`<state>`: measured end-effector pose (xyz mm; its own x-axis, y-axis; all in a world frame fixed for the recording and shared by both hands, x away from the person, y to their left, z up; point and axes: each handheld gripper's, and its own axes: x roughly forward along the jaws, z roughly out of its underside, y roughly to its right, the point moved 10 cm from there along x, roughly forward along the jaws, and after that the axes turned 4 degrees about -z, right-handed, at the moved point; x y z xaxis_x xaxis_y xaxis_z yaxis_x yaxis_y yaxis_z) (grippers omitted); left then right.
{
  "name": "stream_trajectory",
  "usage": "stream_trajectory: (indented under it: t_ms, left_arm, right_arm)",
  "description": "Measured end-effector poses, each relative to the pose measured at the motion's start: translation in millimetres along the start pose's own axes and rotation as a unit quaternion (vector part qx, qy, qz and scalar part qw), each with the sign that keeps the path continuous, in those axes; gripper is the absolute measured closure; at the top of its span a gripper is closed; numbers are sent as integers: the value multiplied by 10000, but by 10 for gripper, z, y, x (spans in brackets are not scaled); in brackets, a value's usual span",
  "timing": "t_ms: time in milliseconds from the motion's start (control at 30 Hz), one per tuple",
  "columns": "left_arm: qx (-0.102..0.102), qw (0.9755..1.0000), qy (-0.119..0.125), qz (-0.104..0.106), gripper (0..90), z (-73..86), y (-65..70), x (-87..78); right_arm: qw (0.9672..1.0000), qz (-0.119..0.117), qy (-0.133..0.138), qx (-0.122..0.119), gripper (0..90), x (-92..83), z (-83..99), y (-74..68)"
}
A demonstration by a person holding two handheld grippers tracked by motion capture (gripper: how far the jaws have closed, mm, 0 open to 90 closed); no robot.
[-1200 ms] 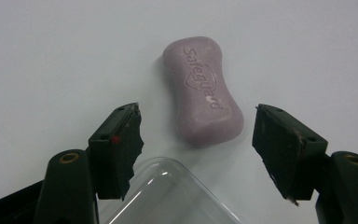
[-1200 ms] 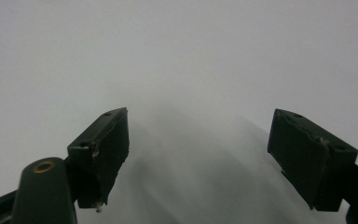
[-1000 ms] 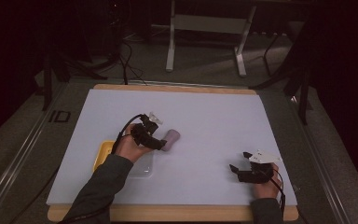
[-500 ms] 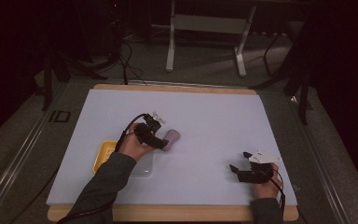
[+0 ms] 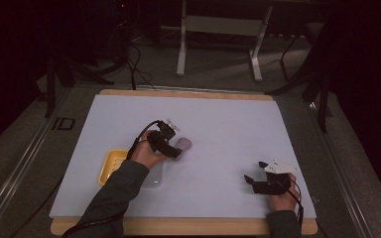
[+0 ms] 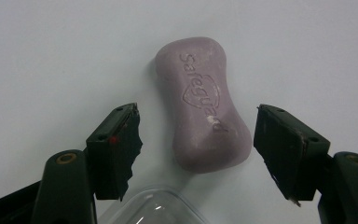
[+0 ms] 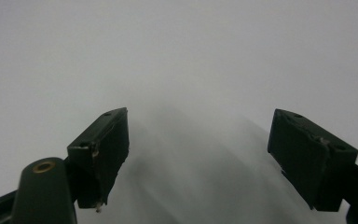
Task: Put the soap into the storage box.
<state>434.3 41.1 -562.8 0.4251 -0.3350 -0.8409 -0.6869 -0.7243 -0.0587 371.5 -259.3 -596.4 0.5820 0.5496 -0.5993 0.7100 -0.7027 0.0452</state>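
A mauve bar of soap (image 6: 200,107) with an embossed brand mark lies flat on the white table. It rests between the jaws of my left gripper (image 6: 196,126), and neither pad touches it. Those jaws have just been opening and stand open. In the high view the left gripper (image 5: 176,148) is left of centre, with the soap (image 5: 184,144) at its tips. My right gripper (image 5: 255,171) hovers near the front right of the table. It is open with nothing between its jaws (image 7: 198,140).
A yellow soap dish (image 5: 110,166) sits on the table behind the left hand. A clear plastic lid (image 6: 158,205) lies just below the soap, also seen beside the dish (image 5: 155,176). A wooden rim (image 5: 178,225) edges the table.
The left hand has shifted slightly beside the soap, which lies where it was. The right hand has kept still.
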Motion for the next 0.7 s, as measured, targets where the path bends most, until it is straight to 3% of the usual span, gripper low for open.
stream_trajectory:
  t_ms: [700]
  left_arm:
    - [-28, 9997, -255, -40, 307, -83, -16, 127]
  right_arm:
    - [10000, 6, 59, 26, 197, -13, -8, 1]
